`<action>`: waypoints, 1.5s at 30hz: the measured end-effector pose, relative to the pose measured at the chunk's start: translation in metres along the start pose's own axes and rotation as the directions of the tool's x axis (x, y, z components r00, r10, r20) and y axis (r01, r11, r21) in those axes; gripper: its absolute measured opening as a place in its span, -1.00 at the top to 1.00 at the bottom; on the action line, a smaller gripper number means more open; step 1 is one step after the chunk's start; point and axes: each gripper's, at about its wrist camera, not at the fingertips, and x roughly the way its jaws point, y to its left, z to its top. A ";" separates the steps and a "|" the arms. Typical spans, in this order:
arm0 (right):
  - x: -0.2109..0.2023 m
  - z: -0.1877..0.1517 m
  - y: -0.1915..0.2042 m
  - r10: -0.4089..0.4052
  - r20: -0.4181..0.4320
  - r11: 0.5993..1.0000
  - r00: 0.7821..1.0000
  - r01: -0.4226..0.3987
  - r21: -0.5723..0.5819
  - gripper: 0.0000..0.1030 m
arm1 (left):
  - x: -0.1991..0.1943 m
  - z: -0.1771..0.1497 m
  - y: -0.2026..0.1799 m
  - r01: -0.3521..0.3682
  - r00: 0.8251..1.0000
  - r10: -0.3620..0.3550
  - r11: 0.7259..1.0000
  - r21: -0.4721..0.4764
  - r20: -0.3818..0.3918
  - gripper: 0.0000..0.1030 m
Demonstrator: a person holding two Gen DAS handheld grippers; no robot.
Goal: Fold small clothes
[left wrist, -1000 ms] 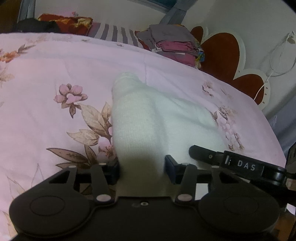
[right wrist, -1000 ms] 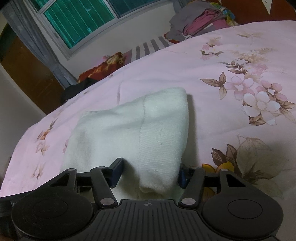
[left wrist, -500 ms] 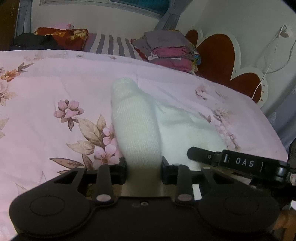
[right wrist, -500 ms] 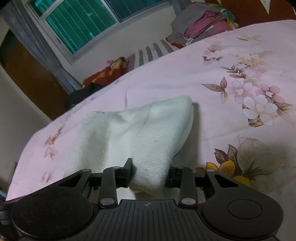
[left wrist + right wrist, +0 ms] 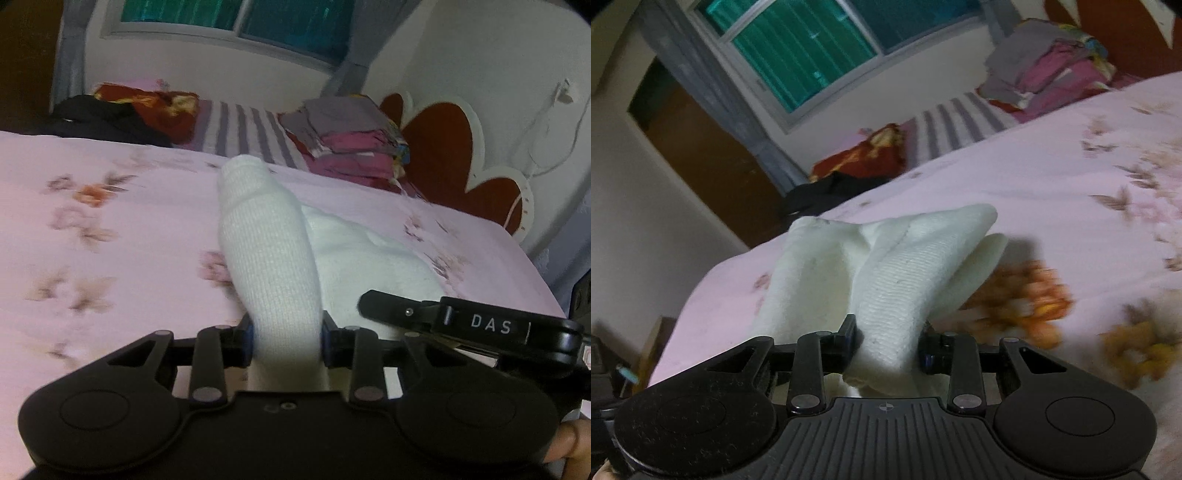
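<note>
The left gripper (image 5: pixel 286 338) is clamped on the near edge of a white knitted garment (image 5: pixel 269 251), its two pads pressing a bunched ribbed fold from either side. The right gripper (image 5: pixel 890 341) pinches another part of the same garment (image 5: pixel 897 280) in the same way, cloth squeezed between its pads. Both pairs of jaws closed in on the cloth within the last second and have held steady since.

The garment hangs up off a pink flowered bedsheet (image 5: pixel 110 229), rising from the pads toward 12 o'clock in the left wrist view, with the rest of it sagging toward 3 o'clock onto the bed. In the right wrist view it stretches from the pads toward 1 o'clock, a looser part trailing toward 10 o'clock.

In the left wrist view the right gripper's black body, lettered DAS, shows at 4 o'clock, just beside the left one.

At the far edge of the bed, toward 1 o'clock, sits a stack of folded clothes (image 5: pixel 351 144) in grey and magenta. A striped cloth (image 5: pixel 240 129) lies next to it at 12 o'clock, and a dark red heart-shaped headboard (image 5: pixel 443 162) stands toward 2 o'clock. A window (image 5: pixel 812 48) fills the wall at 11 o'clock in the right wrist view.
</note>
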 end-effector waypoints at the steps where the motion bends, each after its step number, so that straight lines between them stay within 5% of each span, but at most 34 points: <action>1: 0.003 -0.002 0.011 0.009 -0.003 1.000 1.000 -0.009 -0.005 0.37 | -0.007 0.000 0.010 -0.005 1.000 0.005 1.000 -0.004 0.005 0.39; 12: 0.058 -0.060 0.146 0.034 -0.016 0.999 0.999 -0.035 -0.015 0.37 | -0.073 0.007 0.147 -0.018 1.000 0.018 1.000 0.008 0.018 0.39; 24: 0.149 -0.108 0.218 -0.026 -0.055 0.994 0.998 0.019 -0.111 0.37 | -0.056 -0.014 0.253 -0.071 0.997 0.070 0.997 -0.035 -0.024 0.30; 26: 0.163 -0.109 0.211 -0.050 -0.078 0.993 0.996 0.041 -0.109 0.37 | -0.049 -0.023 0.259 -0.082 0.996 0.082 0.996 -0.028 -0.023 0.10; 30: 0.175 -0.114 0.194 -0.121 -0.105 0.988 0.987 0.109 -0.113 0.26 | -0.051 -0.022 0.255 -0.090 0.996 0.090 0.996 0.001 -0.016 0.05; 39: 0.157 -0.098 0.223 -0.209 0.045 0.940 0.977 0.214 -0.264 0.23 | -0.073 -0.001 0.246 -0.159 0.982 0.156 0.987 0.024 0.111 0.11; 45: 0.182 -0.095 0.238 -0.210 0.055 0.924 0.976 0.216 -0.315 0.24 | -0.035 0.011 0.241 -0.212 0.977 0.210 0.976 0.050 0.043 0.12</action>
